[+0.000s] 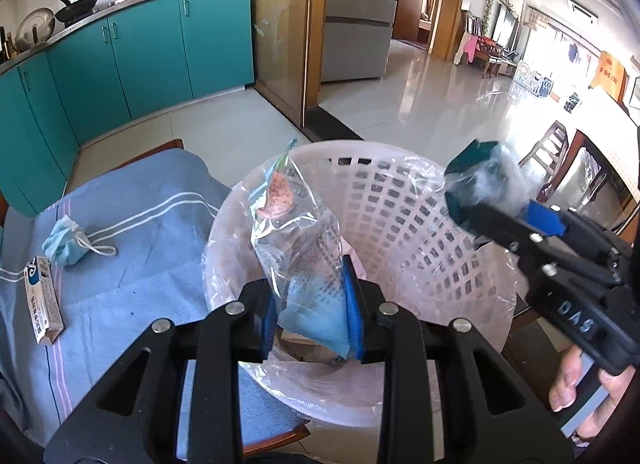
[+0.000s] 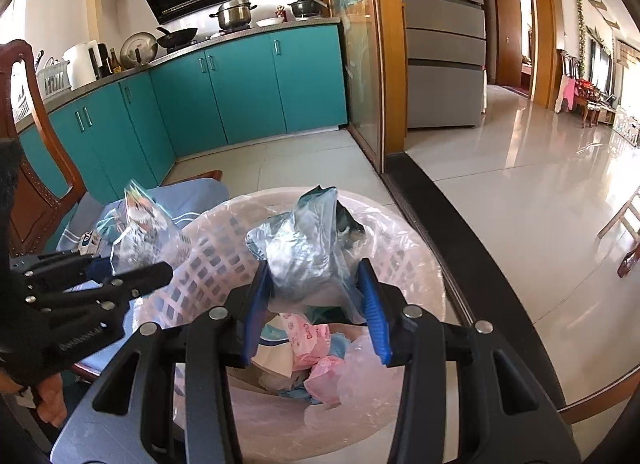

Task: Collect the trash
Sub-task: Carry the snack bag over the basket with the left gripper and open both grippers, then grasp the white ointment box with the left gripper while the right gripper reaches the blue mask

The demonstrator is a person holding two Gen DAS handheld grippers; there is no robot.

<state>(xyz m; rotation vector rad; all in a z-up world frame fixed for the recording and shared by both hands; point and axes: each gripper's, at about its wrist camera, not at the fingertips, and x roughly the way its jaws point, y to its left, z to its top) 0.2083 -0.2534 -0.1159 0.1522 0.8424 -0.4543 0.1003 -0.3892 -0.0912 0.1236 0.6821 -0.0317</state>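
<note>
Both wrist views close above the shared basket [image 1: 400, 200], facing the kitchen cabinets [image 2: 240, 92]

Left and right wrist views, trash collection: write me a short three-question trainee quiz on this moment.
1. True or false: both tools hold something above the basket.
2. What does the left tool grip?
A. a clear plastic wrapper
B. a face mask
C. a toothpaste box
3. Name two pieces of trash lying on the blue cloth.

Key
1. True: the right tool also grips a crumpled plastic bag over the lined basket.
2. A: the clear plastic wrapper.
3. The crumpled face mask and the toothpaste box.
</note>
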